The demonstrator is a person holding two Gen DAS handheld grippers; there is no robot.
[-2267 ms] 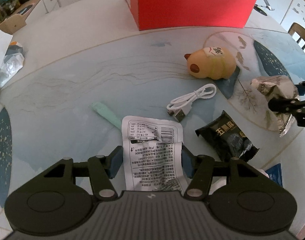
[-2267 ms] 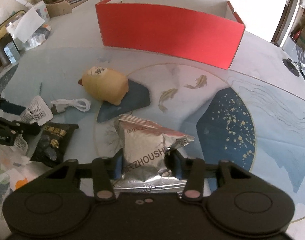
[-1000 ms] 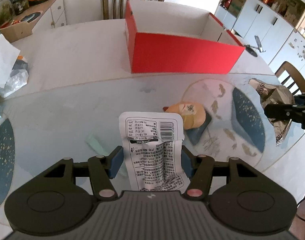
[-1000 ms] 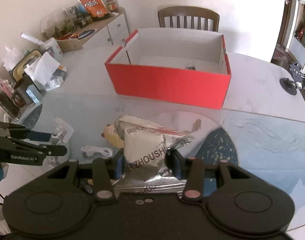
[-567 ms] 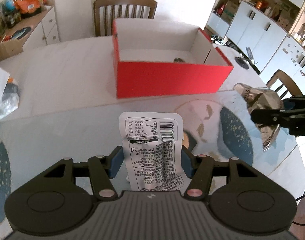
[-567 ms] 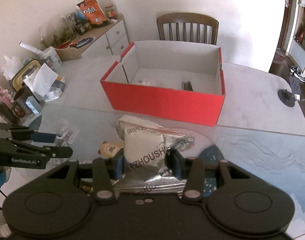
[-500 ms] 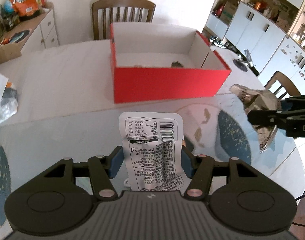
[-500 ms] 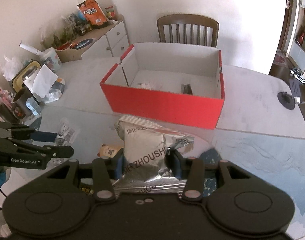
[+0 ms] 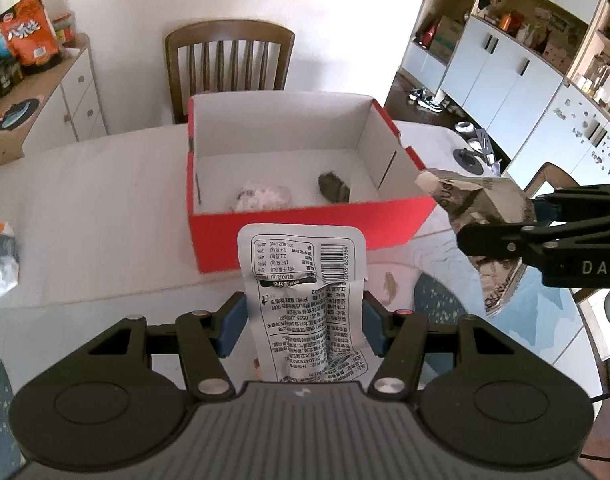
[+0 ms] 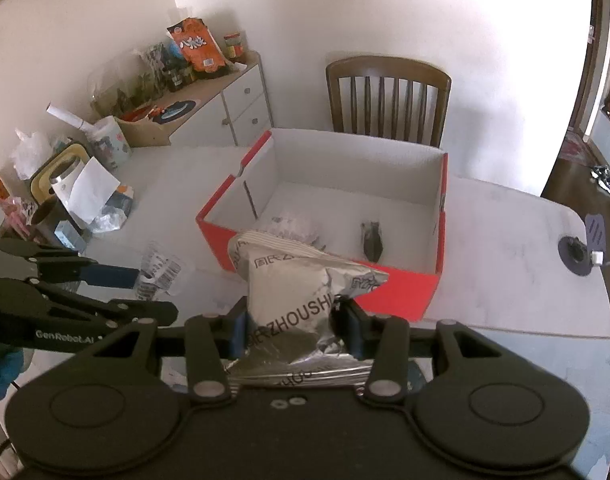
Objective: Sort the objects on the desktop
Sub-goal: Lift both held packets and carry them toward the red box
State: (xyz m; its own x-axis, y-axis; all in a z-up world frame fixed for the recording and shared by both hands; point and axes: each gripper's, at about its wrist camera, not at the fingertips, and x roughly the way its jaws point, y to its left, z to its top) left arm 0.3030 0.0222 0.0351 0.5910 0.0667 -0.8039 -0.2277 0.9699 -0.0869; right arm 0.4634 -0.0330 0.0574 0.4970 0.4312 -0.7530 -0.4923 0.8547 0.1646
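Observation:
My left gripper (image 9: pixel 303 326) is shut on a white printed snack packet (image 9: pixel 303 280), held upright in the air before the red box (image 9: pixel 305 228). My right gripper (image 10: pixel 291 328) is shut on a silver foil snack bag (image 10: pixel 293 292), also lifted, just short of the red box (image 10: pixel 385 286). The box is open-topped with a white inside; a pale wrapped item (image 9: pixel 263 196) and a small dark item (image 9: pixel 335 187) lie on its floor. In the left wrist view the right gripper (image 9: pixel 501 222) with its foil bag (image 9: pixel 477 200) shows at the right. The left gripper (image 10: pixel 145 292) shows at the left of the right wrist view.
A wooden chair (image 9: pixel 229 64) stands behind the box. A white sideboard (image 10: pixel 209 112) with snack bags and jars lies at the far left, and clutter (image 10: pixel 77 188) sits on the table's left edge. A small dark stand (image 10: pixel 577 252) rests on the table's right side.
Both grippers have risen and moved toward the red box with their packets; the box's inside now shows fully and the items left on the table have dropped out of view.

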